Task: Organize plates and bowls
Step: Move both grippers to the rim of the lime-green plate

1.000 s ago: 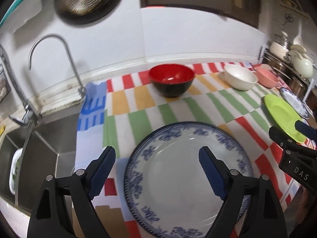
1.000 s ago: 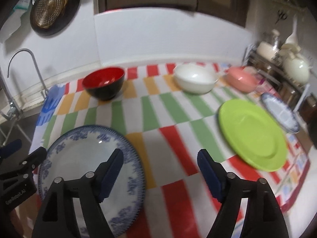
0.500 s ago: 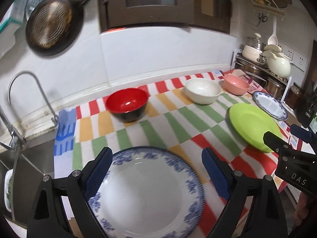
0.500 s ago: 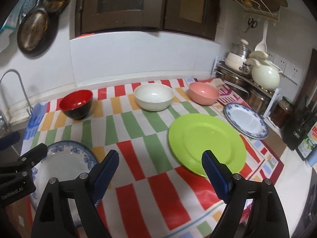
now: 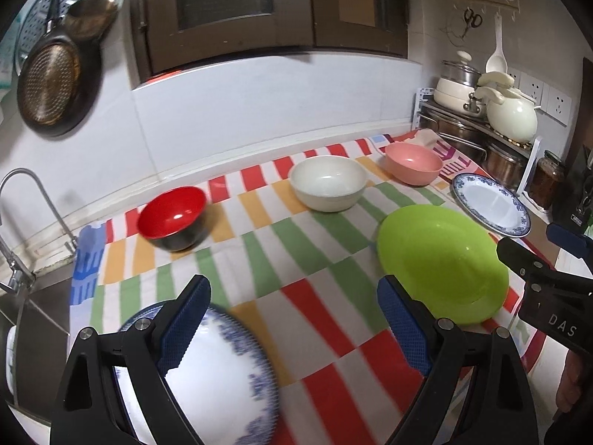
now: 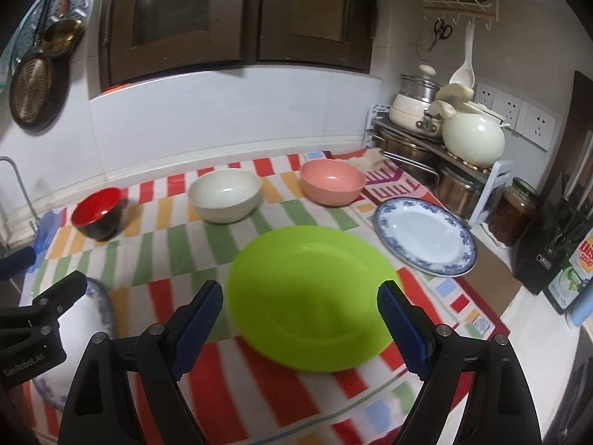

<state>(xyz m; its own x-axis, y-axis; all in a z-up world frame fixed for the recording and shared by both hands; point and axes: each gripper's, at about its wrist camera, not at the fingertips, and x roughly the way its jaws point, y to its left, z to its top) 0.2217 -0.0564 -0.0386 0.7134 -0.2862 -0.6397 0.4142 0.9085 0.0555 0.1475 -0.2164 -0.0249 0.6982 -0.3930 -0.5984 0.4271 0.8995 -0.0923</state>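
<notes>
Both grippers drawn back from large blue-rimmed plate (image 5: 207,382), jaws wide, empty, green plate (image 6: 311,296) ahead

Left gripper (image 5: 292,319), right gripper (image 6: 300,322): jaws wide, empty, angled downward.

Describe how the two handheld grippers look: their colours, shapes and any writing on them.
Both are black plastic frames with silver rivets and two long fingers faced with blue textured pads. The left gripper shows in the right wrist view with white lettering "SenRobot.AI" on its side. The right gripper shows in the left wrist view with the white letters "DAS". No cables or sleeves are visible.
</notes>
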